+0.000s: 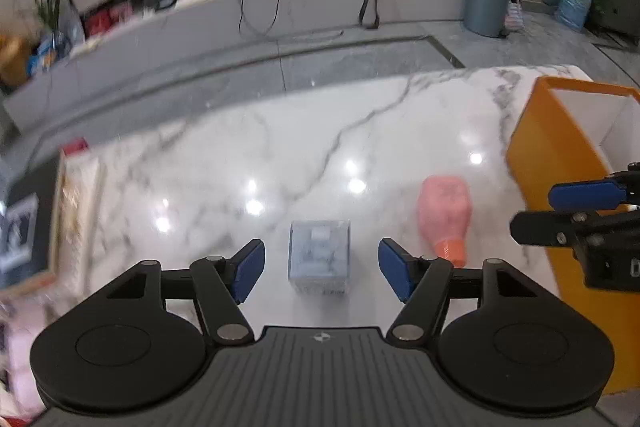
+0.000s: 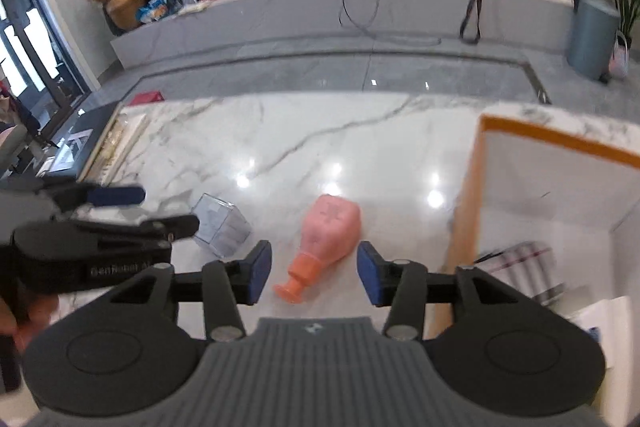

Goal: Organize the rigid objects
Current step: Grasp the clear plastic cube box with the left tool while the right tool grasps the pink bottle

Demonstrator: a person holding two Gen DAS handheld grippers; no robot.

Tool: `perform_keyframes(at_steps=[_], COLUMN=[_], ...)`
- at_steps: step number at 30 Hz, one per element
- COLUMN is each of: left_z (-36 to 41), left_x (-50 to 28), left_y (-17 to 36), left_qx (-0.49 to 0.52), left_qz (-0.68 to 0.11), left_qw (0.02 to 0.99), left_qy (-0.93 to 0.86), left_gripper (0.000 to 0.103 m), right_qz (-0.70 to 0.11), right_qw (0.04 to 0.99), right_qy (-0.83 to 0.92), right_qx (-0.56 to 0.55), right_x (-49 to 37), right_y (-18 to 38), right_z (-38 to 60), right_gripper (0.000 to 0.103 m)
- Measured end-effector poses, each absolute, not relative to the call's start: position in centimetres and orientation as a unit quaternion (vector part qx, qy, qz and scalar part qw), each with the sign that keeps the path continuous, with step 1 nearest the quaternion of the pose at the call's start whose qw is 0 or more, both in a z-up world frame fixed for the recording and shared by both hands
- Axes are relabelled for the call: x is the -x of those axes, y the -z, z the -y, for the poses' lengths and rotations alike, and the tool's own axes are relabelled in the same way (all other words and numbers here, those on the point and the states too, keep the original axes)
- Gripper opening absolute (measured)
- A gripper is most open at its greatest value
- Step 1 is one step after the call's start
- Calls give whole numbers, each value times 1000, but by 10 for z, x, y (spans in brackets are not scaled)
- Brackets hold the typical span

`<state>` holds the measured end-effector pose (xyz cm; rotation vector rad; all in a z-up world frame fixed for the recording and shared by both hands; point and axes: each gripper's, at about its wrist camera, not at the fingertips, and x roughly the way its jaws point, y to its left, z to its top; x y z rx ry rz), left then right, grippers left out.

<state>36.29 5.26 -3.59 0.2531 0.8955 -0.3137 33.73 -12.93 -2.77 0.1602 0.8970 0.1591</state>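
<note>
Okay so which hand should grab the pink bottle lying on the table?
Right. The right gripper is open with the pink bottle lined up between its fingers, cap toward it, beside the orange box. The left gripper is open facing the clear box instead.

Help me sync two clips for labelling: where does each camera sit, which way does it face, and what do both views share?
Left wrist: on the left gripper, looking down at the clear box between its open fingers; the right gripper shows at the right edge.
Right wrist: on the right gripper, looking down at the pink bottle; the left gripper and a hand show at left.
Shared: box, bottle, marble table, orange bin.
</note>
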Motion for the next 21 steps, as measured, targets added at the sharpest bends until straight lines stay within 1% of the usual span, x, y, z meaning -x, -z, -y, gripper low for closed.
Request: perform_keyframes(at_steps=[3,6,9,14,17,19,21], left_z=[-60,-64,-68,-65,-61,-61,-61], left_x=[-370,-382,-394,-402,-406,-407,-407], left_y=[52,64,74,89,96,99,101], left_qx=[-120,-109,-89,-69,-75,-78,-80], left_qz=[-433,-435,-444,-446,-446,-444,-445], left_qw=[881,881,878,876,875,876,876], left_qy=[150,150,157,169,173,170,170], left_gripper=[80,81,82,79,75,74,65], right_qz=[-453,-470,-488,-504,-509,-514,-516], right_qw=[885,877,867,858,854,851,850], right_qy=[-56,-40,-27,-6,0,-3,-9], right_qx=[-87,-88,-96,-101,-107,-109,-110], right_x=[-357,-372,-388,-412,-422,-426,-429], right_y=[43,57,70,85,91,95,98], right_z=[125,119,116,112,111,110,108], right_gripper=[59,60,68,68,67,64,63])
